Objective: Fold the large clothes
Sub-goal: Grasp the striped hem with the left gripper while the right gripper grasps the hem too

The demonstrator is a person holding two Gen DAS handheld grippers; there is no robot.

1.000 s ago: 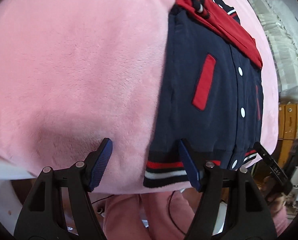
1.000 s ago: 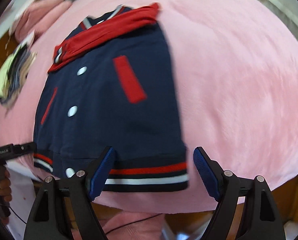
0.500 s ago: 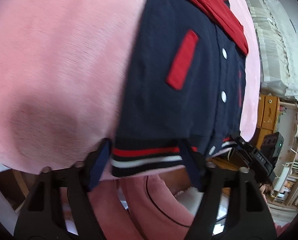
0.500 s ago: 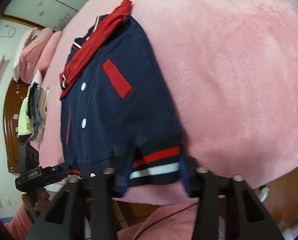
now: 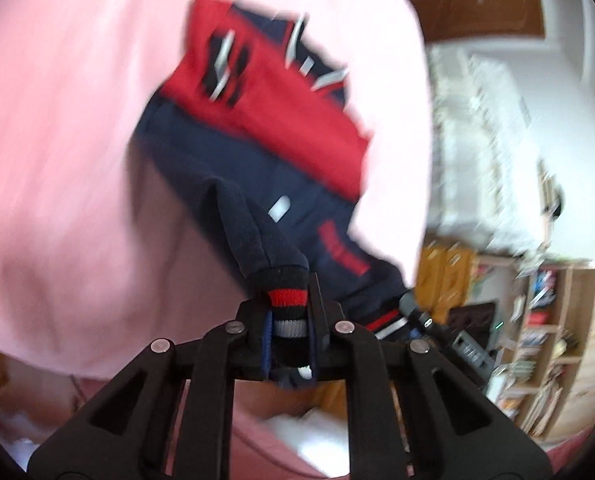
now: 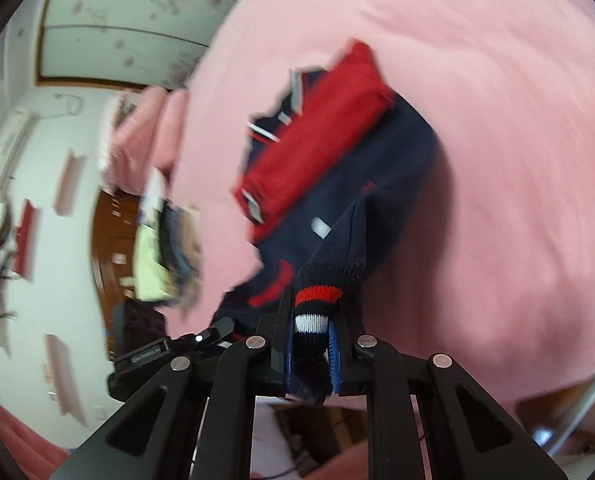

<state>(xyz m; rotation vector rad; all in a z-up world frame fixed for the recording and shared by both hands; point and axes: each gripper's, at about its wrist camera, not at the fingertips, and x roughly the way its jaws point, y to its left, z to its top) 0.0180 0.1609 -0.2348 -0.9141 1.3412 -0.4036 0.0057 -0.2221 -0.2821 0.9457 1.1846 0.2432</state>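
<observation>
A navy varsity jacket (image 5: 257, 168) with red sleeves, white snaps and a striped knit hem lies on a pink plush bed cover (image 5: 57, 120). My left gripper (image 5: 289, 312) is closing, its pads pressing on the left corner of the hem, which hangs lifted off the bed. In the right wrist view my right gripper (image 6: 311, 320) is also closing, its blue pads clamped on the hem's right corner of the jacket (image 6: 369, 184). The lifted lower half rises toward the red sleeves. Each view shows the other gripper's body at the opposite corner. Both views are blurred by motion.
The pink bed cover (image 6: 497, 160) spreads wide around the jacket. A stack of folded clothes (image 6: 165, 252) and pink pillows (image 6: 137, 136) lie at the bed's far left. A white lace heap (image 5: 489, 128) and bookshelves (image 5: 545, 340) stand to the right.
Both grippers went from open, astride the hem corners, to clamped on them. Both hands have risen and lifted the jacket's bottom edge off the bed.
</observation>
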